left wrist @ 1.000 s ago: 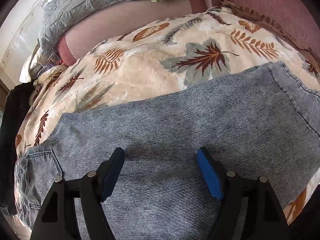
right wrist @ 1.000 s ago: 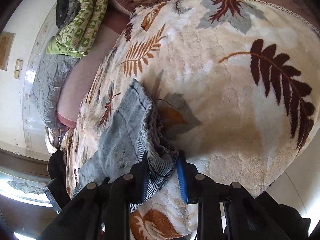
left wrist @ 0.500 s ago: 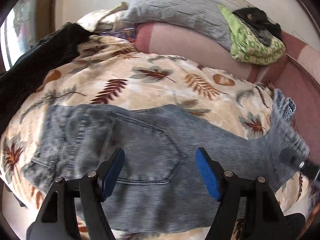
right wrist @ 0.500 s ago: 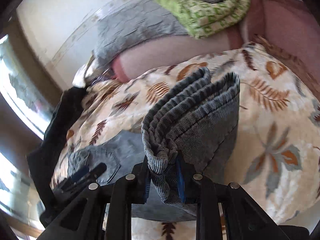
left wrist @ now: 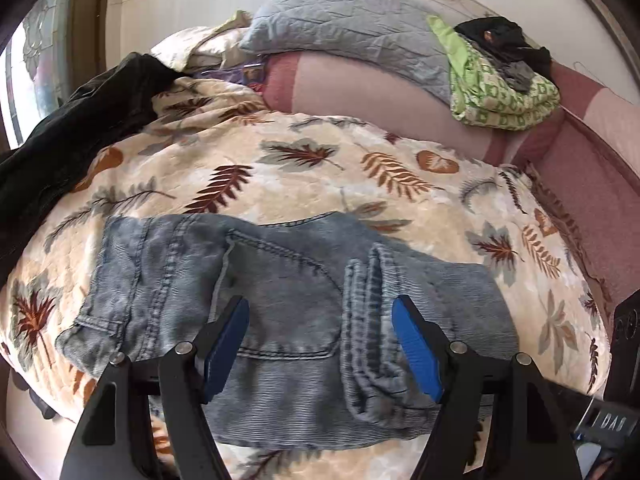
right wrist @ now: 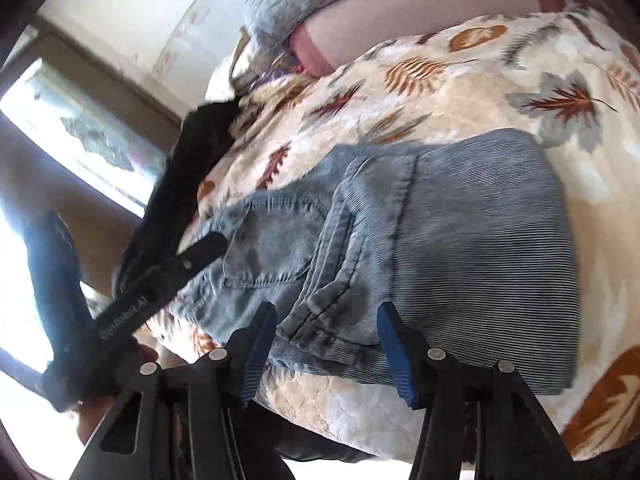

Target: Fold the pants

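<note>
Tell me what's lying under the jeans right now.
The jeans, folded with the leg hems laid over the seat, rest on a leaf-print blanket that shows all around them. Whatever is beneath that blanket, or directly under the denim, is covered.

Pants (left wrist: 288,320) folded over, right tongs (right wrist: 326,346) opening

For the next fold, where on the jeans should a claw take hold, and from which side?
Probably the doubled-over leg hems lying across the jeans: a thick, raised stack of edges the pads can pinch. Come from the near edge, where the left claw already hovers open.
</note>
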### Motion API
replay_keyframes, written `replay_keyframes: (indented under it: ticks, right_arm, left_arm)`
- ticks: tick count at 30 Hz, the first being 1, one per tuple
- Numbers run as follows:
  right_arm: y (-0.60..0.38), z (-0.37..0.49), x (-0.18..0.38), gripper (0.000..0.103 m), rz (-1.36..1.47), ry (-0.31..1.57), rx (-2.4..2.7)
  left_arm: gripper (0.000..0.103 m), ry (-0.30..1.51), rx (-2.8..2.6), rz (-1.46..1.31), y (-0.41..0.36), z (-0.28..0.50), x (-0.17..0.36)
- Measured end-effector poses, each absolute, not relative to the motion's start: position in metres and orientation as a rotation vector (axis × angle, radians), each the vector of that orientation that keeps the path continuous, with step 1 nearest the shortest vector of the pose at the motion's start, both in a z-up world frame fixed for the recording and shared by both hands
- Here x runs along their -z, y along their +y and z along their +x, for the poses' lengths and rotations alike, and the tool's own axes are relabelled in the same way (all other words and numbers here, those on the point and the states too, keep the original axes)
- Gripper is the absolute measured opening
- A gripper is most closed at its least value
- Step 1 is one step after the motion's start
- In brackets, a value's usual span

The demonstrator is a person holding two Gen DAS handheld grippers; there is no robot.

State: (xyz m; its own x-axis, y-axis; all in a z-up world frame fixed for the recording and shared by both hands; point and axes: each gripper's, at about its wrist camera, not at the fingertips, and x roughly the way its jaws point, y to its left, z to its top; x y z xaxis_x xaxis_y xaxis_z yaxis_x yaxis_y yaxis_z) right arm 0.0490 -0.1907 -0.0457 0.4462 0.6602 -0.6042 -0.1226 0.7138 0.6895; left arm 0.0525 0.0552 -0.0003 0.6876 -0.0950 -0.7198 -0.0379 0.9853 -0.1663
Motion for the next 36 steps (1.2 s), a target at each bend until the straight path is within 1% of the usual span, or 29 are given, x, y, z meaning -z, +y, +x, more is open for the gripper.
replay_keyframes:
  ticks: [2, 3, 5, 6, 7, 8, 9, 11, 13, 14, 17, 20, 23, 29, 33, 36]
  right_arm:
    - [-0.227, 0.055, 0.060, 0.060, 0.782, 1.009, -0.517]
    - [-0.238, 0.060, 0.076, 0.060, 0.844, 1.050, -0.517]
    - [-0.251, 0.068, 0.117, 0.059, 0.945, 1.207, -0.511]
    - [-0.257, 0.067, 0.128, 0.057, 1.008, 1.206, -0.538]
    - [-0.262, 0.067, 0.127, 0.057, 1.031, 1.194, -0.557]
    - [-0.264, 0.068, 0.122, 0.057, 1.017, 1.204, -0.563]
    - [-0.266, 0.069, 0.114, 0.057, 0.996, 1.191, -0.570]
    - [-0.273, 0.073, 0.097, 0.059, 0.955, 1.141, -0.576]
    - [-0.279, 0.078, 0.084, 0.059, 0.950, 1.112, -0.573]
    - [-0.279, 0.081, 0.080, 0.059, 0.943, 1.102, -0.577]
    - [-0.271, 0.088, 0.073, 0.060, 0.918, 1.093, -0.580]
    - [-0.264, 0.084, 0.078, 0.060, 0.933, 1.086, -0.583]
    - [-0.262, 0.077, 0.085, 0.060, 0.954, 1.081, -0.594]
    - [-0.272, 0.063, 0.093, 0.060, 0.983, 1.055, -0.603]
    - [-0.279, 0.062, 0.100, 0.060, 1.018, 1.041, -0.607]
    - [-0.279, 0.061, 0.104, 0.060, 1.029, 1.042, -0.616]
  left_arm:
    - [0.075, 0.845, 0.071, -0.168, 0.037, 0.060, 0.007]
    - [0.075, 0.886, 0.095, -0.173, 0.028, 0.064, 0.017]
    - [0.075, 1.037, 0.088, -0.092, 0.008, 0.076, 0.052]
    - [0.075, 1.123, 0.063, -0.021, 0.000, 0.080, 0.074]
    - [0.076, 1.107, 0.054, 0.016, -0.003, 0.077, 0.081]
    - [0.076, 1.054, 0.051, 0.024, -0.003, 0.069, 0.076]
    - [0.076, 1.055, 0.048, 0.018, -0.002, 0.065, 0.071]
    - [0.076, 1.006, 0.069, -0.038, 0.005, 0.059, 0.055]
    - [0.076, 0.932, 0.015, -0.024, 0.016, 0.053, 0.037]
    - [0.076, 0.926, -0.003, -0.037, 0.023, 0.051, 0.032]
    - [0.076, 0.930, 0.055, -0.236, 0.055, 0.047, 0.024]
    - [0.076, 1.006, 0.166, -0.387, 0.069, 0.053, 0.033]
    - [0.075, 1.065, 0.244, -0.456, 0.061, 0.054, 0.042]
    - [0.075, 1.094, 0.321, -0.579, 0.047, 0.061, 0.036]
    - [0.075, 1.140, 0.300, -0.612, 0.040, 0.069, 0.042]
    - [0.070, 1.181, 0.234, -0.599, 0.036, 0.070, 0.049]
